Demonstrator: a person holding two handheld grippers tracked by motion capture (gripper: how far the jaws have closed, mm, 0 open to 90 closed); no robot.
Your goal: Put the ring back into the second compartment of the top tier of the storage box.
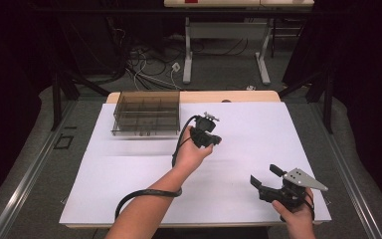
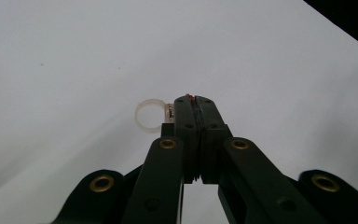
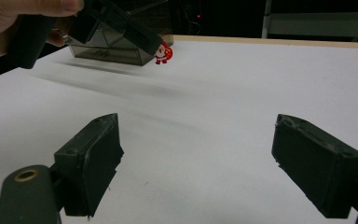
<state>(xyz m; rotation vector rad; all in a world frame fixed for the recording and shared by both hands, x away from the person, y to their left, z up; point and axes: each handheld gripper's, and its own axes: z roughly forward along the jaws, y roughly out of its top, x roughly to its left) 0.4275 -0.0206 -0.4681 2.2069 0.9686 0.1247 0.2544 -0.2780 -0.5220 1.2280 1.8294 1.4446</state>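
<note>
My left gripper (image 1: 214, 139) is held above the middle of the white table sheet (image 1: 258, 124), its jaws pressed together on a small red and white figure charm. In the left gripper view a clear ring (image 2: 149, 114) and a red speck stick out beside the shut tips of the left gripper (image 2: 195, 99). The right gripper view shows the charm (image 3: 163, 52) hanging from that gripper's tip, clear of the sheet. My right gripper (image 1: 264, 175) hovers near the front right, open and empty, and in its own view the right gripper (image 3: 196, 120) has its jaws wide apart.
A smoky transparent compartment box (image 1: 146, 113) stands at the back left of the sheet, just behind the left hand; its wall (image 3: 116, 49) is visible past the left gripper. Table legs and cables lie on the floor beyond the far edge.
</note>
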